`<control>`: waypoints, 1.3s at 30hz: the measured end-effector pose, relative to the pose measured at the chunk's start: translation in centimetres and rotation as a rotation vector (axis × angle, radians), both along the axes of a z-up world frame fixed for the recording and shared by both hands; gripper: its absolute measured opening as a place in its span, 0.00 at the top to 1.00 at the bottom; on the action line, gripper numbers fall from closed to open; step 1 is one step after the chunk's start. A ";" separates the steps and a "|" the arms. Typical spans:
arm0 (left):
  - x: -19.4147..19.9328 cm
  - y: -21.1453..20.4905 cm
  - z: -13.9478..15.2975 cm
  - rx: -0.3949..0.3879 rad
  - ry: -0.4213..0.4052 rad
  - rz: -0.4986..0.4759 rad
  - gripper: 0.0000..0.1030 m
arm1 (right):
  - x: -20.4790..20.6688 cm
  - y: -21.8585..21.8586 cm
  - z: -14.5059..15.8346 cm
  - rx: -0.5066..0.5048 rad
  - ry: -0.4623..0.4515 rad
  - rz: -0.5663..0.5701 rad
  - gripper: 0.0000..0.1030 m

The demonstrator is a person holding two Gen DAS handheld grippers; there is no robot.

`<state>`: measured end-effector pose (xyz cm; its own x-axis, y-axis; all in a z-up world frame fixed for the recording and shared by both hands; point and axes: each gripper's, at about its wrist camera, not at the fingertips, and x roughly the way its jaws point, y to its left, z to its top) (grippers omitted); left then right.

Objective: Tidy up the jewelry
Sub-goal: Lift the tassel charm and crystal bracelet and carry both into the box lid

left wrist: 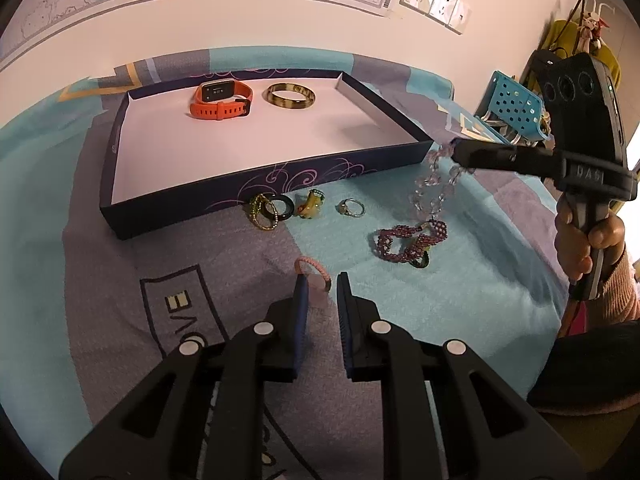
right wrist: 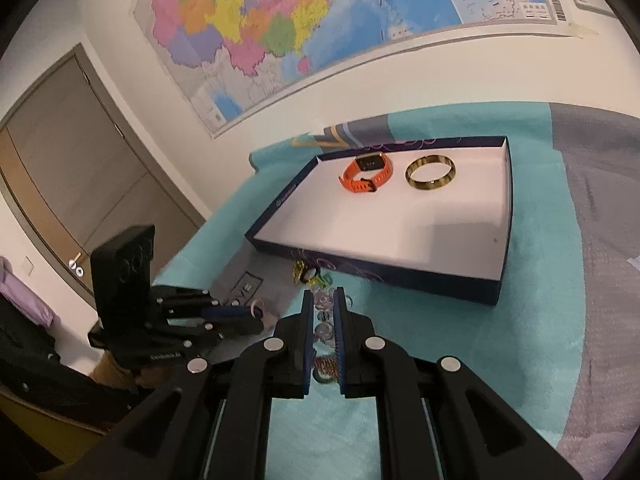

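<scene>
A dark blue box lid with a white inside holds an orange watch and a brown-gold bangle. My right gripper is shut on a clear bead bracelet, which hangs above the blanket by the lid's near right corner. My left gripper is open just above a pink ring lying on the blanket; the ring lies partly between the fingertips.
On the blanket in front of the lid lie green and black rings, a yellow-green charm, a silver ring and a purple bead bracelet. A teal perforated basket stands at the far right. The wall carries a map.
</scene>
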<state>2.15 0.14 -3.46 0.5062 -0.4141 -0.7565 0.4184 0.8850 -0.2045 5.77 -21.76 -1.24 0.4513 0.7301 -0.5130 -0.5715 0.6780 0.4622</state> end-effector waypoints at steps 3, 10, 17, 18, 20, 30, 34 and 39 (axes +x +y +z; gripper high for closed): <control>-0.1 0.0 0.0 0.004 -0.006 0.004 0.80 | 0.3 -0.2 -0.1 0.011 0.002 -0.017 0.92; 0.1 0.3 -0.4 0.021 0.006 0.026 0.71 | 0.3 -0.2 -0.1 0.008 0.005 -0.027 0.92; 0.5 -0.3 -0.6 0.039 0.014 0.033 0.75 | 0.2 0.0 -0.3 -0.009 0.005 -0.040 0.92; 0.5 -0.4 -0.7 0.049 0.014 0.034 0.79 | 0.1 0.1 -0.2 -0.014 0.001 -0.042 0.92; 0.5 -0.6 -0.6 0.069 0.007 0.039 0.83 | 0.1 0.2 -0.2 -0.020 -0.002 -0.045 0.92; 0.1 -0.8 -0.5 0.076 -0.002 0.052 0.86 | 0.1 0.2 -0.2 -0.007 0.000 -0.051 0.92; 0.0 -0.6 -0.2 0.068 -0.012 0.059 0.86 | 0.0 0.1 0.0 -0.001 -0.008 -0.060 0.92; -0.2 -0.4 0.3 0.053 -0.028 0.069 0.86 | 0.1 -0.1 0.0 0.001 -0.015 -0.063 0.92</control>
